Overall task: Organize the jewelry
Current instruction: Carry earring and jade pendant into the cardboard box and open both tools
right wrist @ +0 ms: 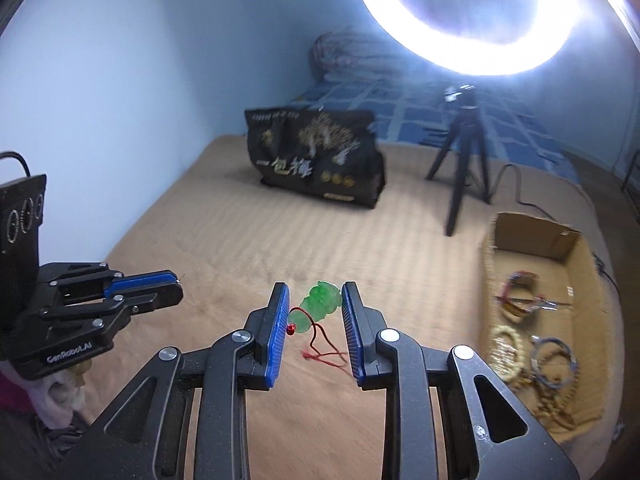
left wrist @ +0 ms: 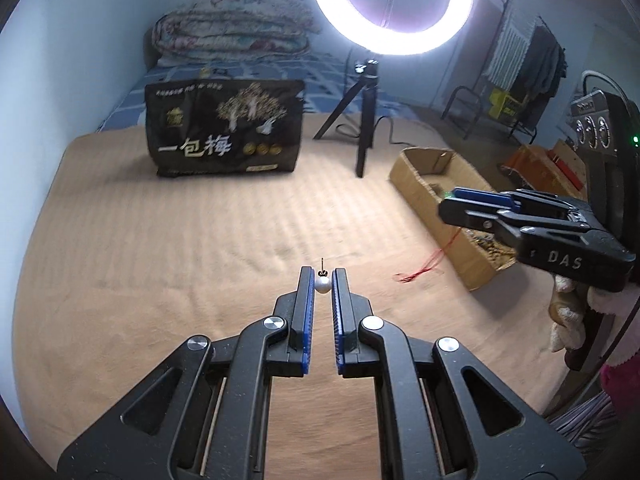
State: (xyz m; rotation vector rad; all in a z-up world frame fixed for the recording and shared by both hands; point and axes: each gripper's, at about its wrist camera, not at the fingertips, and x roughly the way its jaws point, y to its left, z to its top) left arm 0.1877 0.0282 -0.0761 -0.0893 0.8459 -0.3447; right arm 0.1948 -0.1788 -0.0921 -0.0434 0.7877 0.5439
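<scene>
Left tool (left wrist: 322, 276) pinching pearl earring (left wrist: 322, 284) over tan blanket (left wrist: 180, 248); blue wall (left wrist: 80, 40).

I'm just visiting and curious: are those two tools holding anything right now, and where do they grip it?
The left tool pinches a pearl earring by its pearl. The right tool grips a green pendant by its sides, its red cord dangling.

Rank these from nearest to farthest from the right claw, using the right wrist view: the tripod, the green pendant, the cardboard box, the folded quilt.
1. Green pendant: between the fingers of the right claw.
2. Cardboard box: on the right.
3. Tripod: beyond the box, right of centre.
4. Folded quilt: far back, against the wall.
</scene>
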